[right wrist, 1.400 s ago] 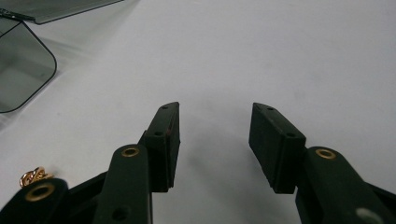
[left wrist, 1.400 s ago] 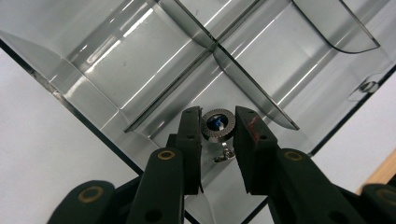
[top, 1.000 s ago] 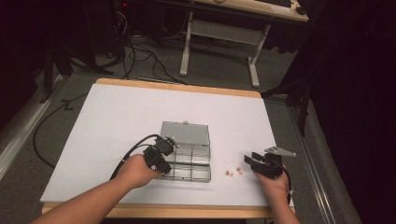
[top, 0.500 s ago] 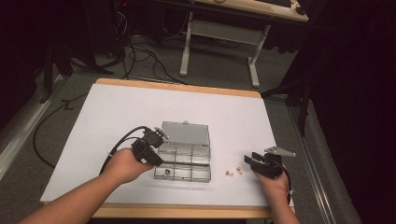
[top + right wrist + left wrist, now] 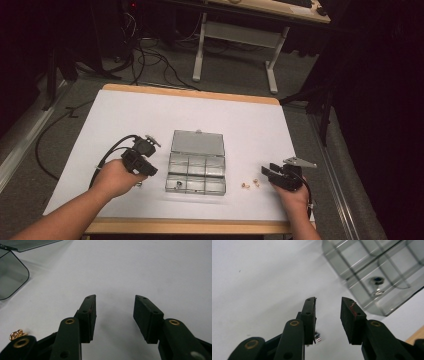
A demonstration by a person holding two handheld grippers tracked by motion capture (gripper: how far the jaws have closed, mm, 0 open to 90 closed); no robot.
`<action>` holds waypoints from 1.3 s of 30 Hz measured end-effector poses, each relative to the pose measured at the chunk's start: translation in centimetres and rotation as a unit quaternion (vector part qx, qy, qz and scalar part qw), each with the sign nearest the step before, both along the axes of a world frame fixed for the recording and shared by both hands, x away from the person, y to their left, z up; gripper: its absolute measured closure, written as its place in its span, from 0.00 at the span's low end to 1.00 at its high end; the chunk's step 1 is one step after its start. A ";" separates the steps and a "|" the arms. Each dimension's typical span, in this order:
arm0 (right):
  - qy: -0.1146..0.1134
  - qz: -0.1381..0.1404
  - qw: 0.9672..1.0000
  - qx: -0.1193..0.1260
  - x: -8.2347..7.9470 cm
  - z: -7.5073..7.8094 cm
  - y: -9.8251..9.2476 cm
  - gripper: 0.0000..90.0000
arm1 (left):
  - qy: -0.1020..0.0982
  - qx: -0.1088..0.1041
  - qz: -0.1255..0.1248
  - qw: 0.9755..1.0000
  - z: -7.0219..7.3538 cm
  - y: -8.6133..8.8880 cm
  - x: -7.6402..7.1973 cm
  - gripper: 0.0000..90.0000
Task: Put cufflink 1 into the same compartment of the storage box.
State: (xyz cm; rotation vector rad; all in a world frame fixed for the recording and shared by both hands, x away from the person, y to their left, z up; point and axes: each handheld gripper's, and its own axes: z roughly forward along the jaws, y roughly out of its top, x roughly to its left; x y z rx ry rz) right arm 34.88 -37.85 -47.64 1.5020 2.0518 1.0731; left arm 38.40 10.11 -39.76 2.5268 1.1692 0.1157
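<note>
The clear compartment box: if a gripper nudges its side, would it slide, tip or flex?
The clear compartment box looks like thin rigid plastic lying flat and low, so it would probably slide on the smooth white table rather than tip. Nearly empty, it seems light. Its opened lid may flap.

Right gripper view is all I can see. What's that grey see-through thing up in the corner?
Observer: A clear box with six compartments. Its lid lies open behind it.
Operator: Is anything inside?
Observer: One small ring-like metal piece, in a corner compartment.
Operator: Where are the other tongs?
Observer: The left gripper is beside the box, tongs open with nothing between them.
</note>
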 end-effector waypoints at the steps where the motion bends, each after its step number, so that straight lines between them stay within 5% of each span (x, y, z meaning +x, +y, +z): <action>1: 0.000 0.000 1.000 0.000 0.0 0.0 0.0 0.60 | 0.000 0.004 -0.001 1.000 -0.2 0.3 0.0 0.73; 10: 0.003 0.000 1.000 -0.003 0.0 0.0 0.0 0.60 | -0.015 0.032 0.017 0.999 -2.0 3.3 -0.2 0.90; 15: 0.003 -0.001 1.000 -0.004 0.0 0.0 0.1 0.60 | -0.011 0.039 0.012 0.999 -3.2 3.4 0.0 0.98; 39: 0.005 0.000 1.000 -0.004 0.0 0.0 0.1 0.60 | 0.015 0.043 -0.008 0.999 -4.7 3.3 -1.1 1.00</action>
